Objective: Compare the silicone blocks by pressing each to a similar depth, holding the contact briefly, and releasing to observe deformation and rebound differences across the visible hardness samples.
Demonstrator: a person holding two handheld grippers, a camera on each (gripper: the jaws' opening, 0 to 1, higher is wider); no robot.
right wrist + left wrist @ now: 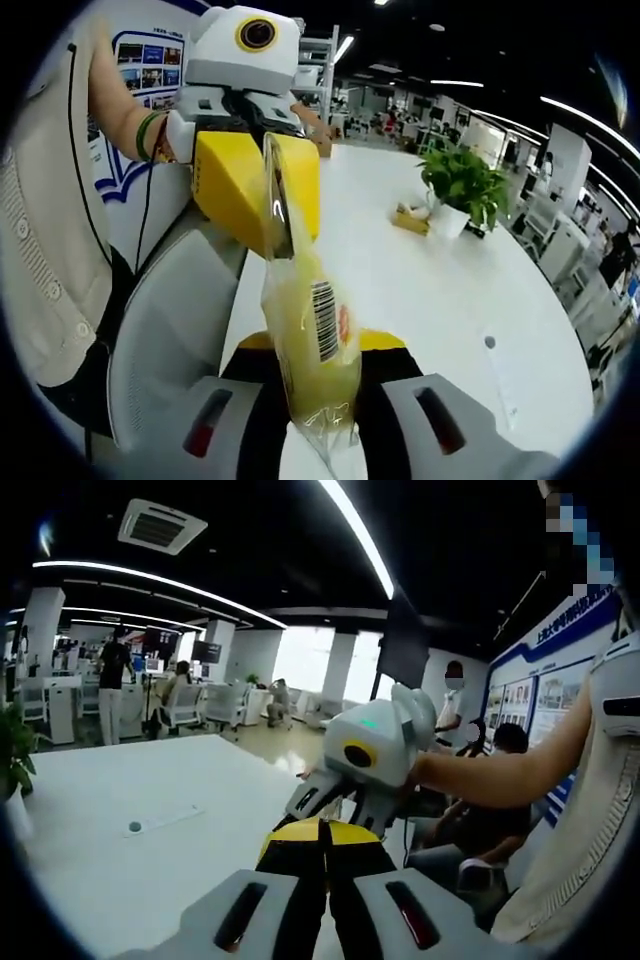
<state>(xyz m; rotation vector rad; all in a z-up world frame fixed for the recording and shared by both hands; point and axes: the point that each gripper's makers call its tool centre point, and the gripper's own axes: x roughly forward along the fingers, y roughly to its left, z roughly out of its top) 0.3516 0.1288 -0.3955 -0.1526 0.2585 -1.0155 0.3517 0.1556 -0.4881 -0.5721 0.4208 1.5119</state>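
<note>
Lots of elbow room here: the big white table (420,270) runs off wide and mostly bare, its curved edge on the right side of the right gripper view, with a white chair (170,320) tucked against the near edge.

The thing being handled is a clear plastic bag (310,340) with a pale yellow block inside and a barcode label on it. It's up in the air above the table's near edge, stretched between both tools. The left gripper (278,205) has its yellow jaws pinched on the bag's top edge, and the right gripper (320,405) has its jaws clamped on the bottom end. The plastic looks glossy and crinkled, the block smooth and soft.

Farther out on the table sits a leafy potted plant (462,190).
</note>
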